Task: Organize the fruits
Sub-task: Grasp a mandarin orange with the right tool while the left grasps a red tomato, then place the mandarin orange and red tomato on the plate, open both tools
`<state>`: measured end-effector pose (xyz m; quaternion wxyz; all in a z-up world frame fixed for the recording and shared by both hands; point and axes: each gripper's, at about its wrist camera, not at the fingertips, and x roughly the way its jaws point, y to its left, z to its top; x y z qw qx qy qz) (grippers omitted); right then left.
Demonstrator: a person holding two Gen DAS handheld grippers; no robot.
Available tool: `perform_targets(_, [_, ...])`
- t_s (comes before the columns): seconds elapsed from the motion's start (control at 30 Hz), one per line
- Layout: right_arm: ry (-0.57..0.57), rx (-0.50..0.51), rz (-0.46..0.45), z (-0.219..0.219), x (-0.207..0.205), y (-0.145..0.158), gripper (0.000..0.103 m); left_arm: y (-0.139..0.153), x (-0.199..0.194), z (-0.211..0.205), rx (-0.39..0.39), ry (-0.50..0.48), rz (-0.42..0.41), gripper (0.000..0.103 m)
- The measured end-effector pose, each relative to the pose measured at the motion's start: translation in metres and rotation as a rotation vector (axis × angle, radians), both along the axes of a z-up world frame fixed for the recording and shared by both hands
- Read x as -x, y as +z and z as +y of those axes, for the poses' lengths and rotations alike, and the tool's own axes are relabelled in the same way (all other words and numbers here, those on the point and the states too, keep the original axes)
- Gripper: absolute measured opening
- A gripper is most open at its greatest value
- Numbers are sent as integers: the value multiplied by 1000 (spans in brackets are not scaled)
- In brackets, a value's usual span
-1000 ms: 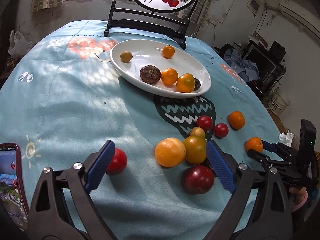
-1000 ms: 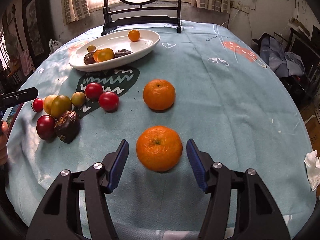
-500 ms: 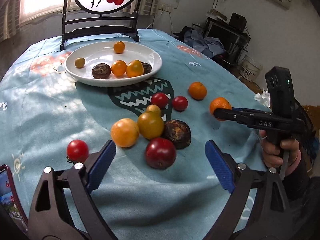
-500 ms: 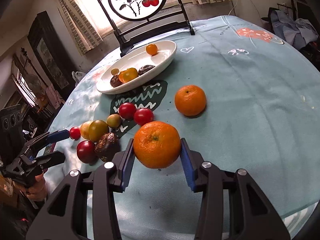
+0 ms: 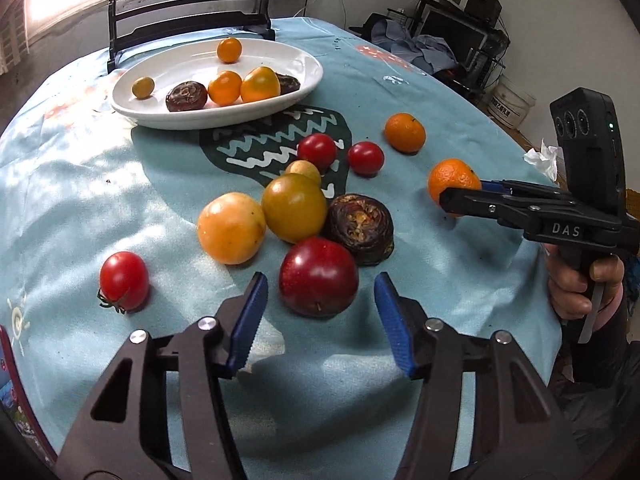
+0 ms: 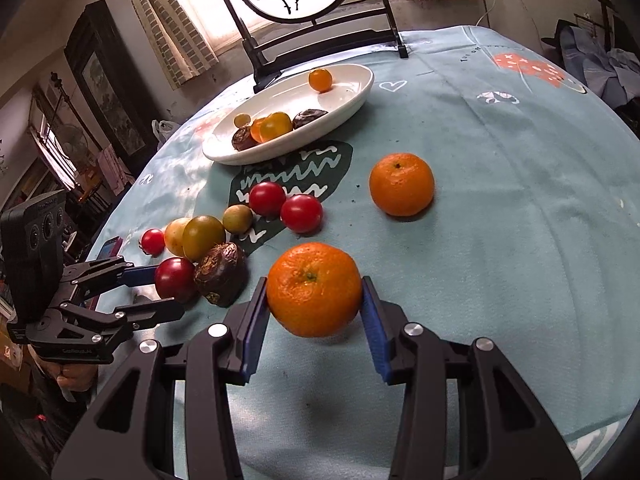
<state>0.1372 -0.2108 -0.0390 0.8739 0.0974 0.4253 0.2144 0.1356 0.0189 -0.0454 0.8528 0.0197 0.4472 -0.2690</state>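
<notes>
My right gripper (image 6: pixel 314 312) is shut on an orange mandarin (image 6: pixel 314 289) and holds it just above the cloth; it also shows in the left wrist view (image 5: pixel 452 180). My left gripper (image 5: pixel 320 312) is open around a dark red plum (image 5: pixel 318 276), its blue pads apart from the fruit on both sides. A white oval plate (image 5: pixel 308 76) at the back holds several small fruits. Loose fruits lie between: a second mandarin (image 6: pixel 401 183), red tomatoes (image 6: pixel 301 213), a yellow-orange fruit (image 5: pixel 231 227), a green-yellow one (image 5: pixel 294 207) and a dark wrinkled fruit (image 5: pixel 359 229).
A lone cherry tomato (image 5: pixel 124 279) sits left of my left gripper. A phone (image 5: pixel 12 396) lies at the table's near left edge. A black stand with a round painting (image 6: pixel 320 36) is behind the plate. A crumpled tissue (image 5: pixel 540 158) lies at the right edge.
My left gripper has moved forward and its jaws now flank the dark red plum. My right gripper keeps the mandarin, lifted from the cloth a second ago.
</notes>
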Motion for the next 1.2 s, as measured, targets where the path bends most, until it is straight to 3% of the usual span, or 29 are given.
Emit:
perform_targets(0.73, [3,-20,0,-3,-1,0,45,-4,-7,0,25,19,19,39])
perform_targets(0.93, [15,-35,-15,-4,0,2,45,9,0,8,111,-1,-1,39])
perform_targets(1.1, [40,-77,-32,4,-5,14,45,35,-20,19,197,102,-42,39])
perform_targets(1.2, [51,-88,-73,15,-17,31,45,50,-45,21,211,171,-60,39])
